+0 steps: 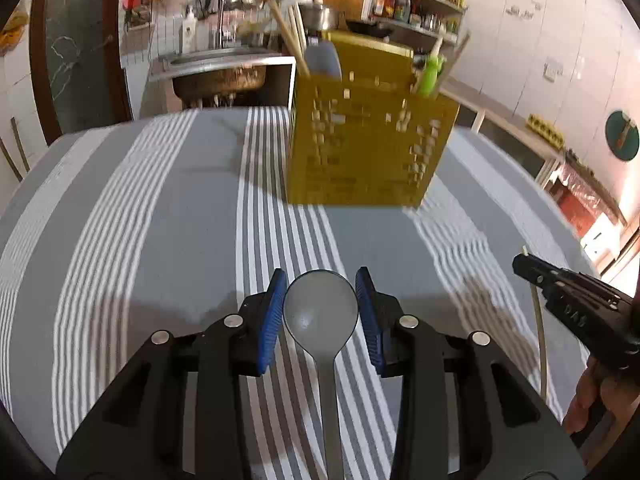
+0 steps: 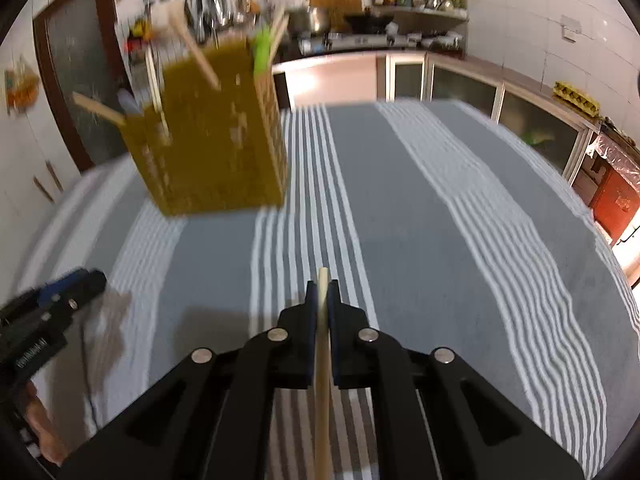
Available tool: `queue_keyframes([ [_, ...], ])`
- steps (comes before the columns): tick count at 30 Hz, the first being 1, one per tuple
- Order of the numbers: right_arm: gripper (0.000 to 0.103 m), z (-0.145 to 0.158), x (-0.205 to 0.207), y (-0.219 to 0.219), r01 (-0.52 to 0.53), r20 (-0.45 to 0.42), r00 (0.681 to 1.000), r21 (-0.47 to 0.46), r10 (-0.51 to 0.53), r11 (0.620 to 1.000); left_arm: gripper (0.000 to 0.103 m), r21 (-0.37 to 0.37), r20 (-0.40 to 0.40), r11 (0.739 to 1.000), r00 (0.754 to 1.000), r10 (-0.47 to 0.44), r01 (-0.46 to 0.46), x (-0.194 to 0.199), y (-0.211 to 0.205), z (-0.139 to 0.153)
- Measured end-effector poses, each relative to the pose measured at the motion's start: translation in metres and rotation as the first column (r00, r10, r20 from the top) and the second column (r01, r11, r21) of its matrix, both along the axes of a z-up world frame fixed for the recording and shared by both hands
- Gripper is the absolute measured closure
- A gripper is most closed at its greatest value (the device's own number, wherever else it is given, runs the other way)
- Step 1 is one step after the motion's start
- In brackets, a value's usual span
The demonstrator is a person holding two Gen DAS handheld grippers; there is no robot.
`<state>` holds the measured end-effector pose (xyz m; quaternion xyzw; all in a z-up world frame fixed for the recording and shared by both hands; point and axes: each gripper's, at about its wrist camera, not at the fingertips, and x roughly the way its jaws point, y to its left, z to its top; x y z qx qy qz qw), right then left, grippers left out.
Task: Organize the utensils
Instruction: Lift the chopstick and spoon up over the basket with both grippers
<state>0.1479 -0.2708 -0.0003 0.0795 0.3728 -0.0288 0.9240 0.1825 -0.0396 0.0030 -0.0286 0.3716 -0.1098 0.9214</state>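
A yellow perforated utensil holder (image 1: 368, 144) stands on the striped cloth; it holds wooden sticks, a grey spatula (image 1: 322, 60) and a green utensil (image 1: 432, 72). It also shows in the right wrist view (image 2: 212, 136). My left gripper (image 1: 322, 304) is open around a grey spoon (image 1: 320, 312) whose bowl lies between the blue pads. My right gripper (image 2: 322, 292) is shut on a wooden chopstick (image 2: 322, 380), and it shows at the right of the left wrist view (image 1: 520, 258). The left gripper shows at the left of the right wrist view (image 2: 76, 284).
The grey and white striped tablecloth (image 2: 440, 220) covers the table. Behind are a sink (image 1: 220, 68), hanging utensils, shelves with bottles (image 1: 416, 12) and a counter with cabinets (image 2: 460, 84).
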Motion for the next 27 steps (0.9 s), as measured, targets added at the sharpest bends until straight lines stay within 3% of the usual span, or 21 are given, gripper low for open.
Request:
queue_keyframes([
  [9,0.097,0.047,-0.009,0.001,0.013,0.237,0.971,0.019,-0.017,1.000,0.068,-0.008,0.142,1.000,0.989,0.027,-0.026,-0.003,0.005,0.036],
  [16,0.097,0.065,-0.003,0.010,0.011,0.335,0.942,-0.003,-0.009,1.000,0.068,-0.020,0.211,1.000,0.977,0.028,-0.024,-0.001,0.007,0.048],
  [27,0.097,0.089,-0.006,0.022,0.025,0.447,0.895,-0.051,0.000,0.998,0.068,-0.030,0.251,0.999,0.967,0.031,-0.024,0.007,0.013,0.057],
])
